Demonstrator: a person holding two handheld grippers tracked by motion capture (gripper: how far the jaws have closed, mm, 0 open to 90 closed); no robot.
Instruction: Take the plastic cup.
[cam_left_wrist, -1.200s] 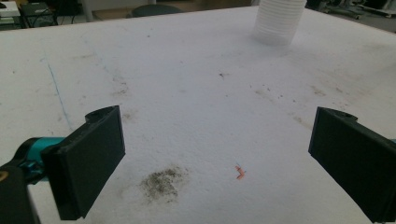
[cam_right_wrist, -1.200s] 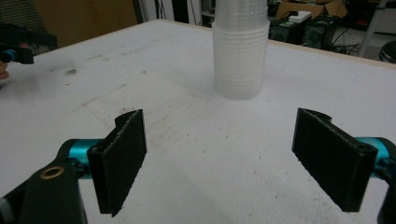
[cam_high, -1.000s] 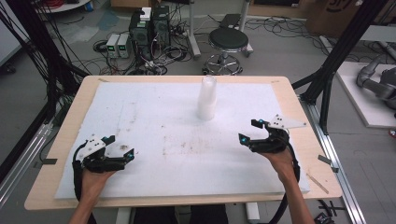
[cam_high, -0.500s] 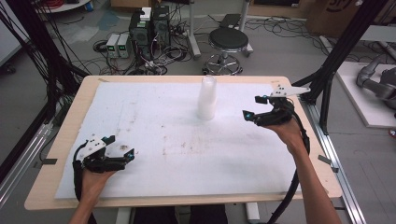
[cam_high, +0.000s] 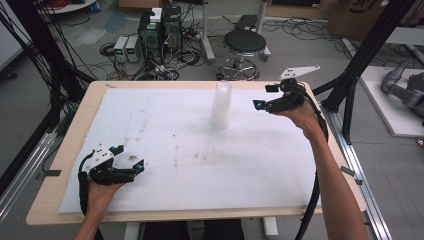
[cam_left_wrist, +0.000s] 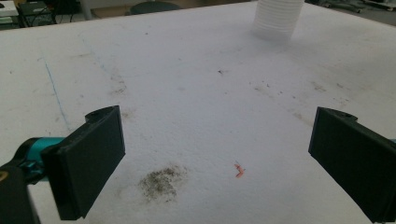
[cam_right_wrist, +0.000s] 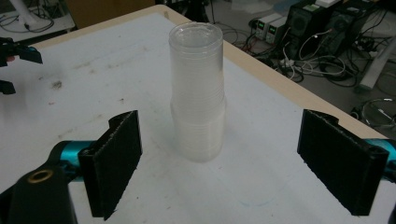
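Two grippers are out over the white foam sheet (cam_high: 300, 165) that covers the pale wooden table (cam_high: 70, 145), and neither holds anything. Nearest, at the near left, the left gripper (cam_high: 131, 169) rests low over the foam with its black jaws spread wide and bare foam between them; just ahead of it lie a dark smudge (cam_left_wrist: 161, 181) and a small orange scrap (cam_left_wrist: 239, 170). Well apart from it, toward the far edge and a little right of centre, stands the tall stack of clear plastic cups (cam_high: 221, 104), upright on the foam. The right gripper (cam_high: 264, 97) hangs just to the right of that stack, raised off the sheet, its padded jaws released and set wider than the cups (cam_right_wrist: 197, 93), which sit between them a little way ahead.

The risk, as I judge it, is all in the closing. The stack is tall, thin-walled and light, so a jaw brushing one side first could tip it over or push it sliding across the foam. A hard squeeze could buckle the cups, and a grip high up might lift only the upper cups and leave the rest behind.
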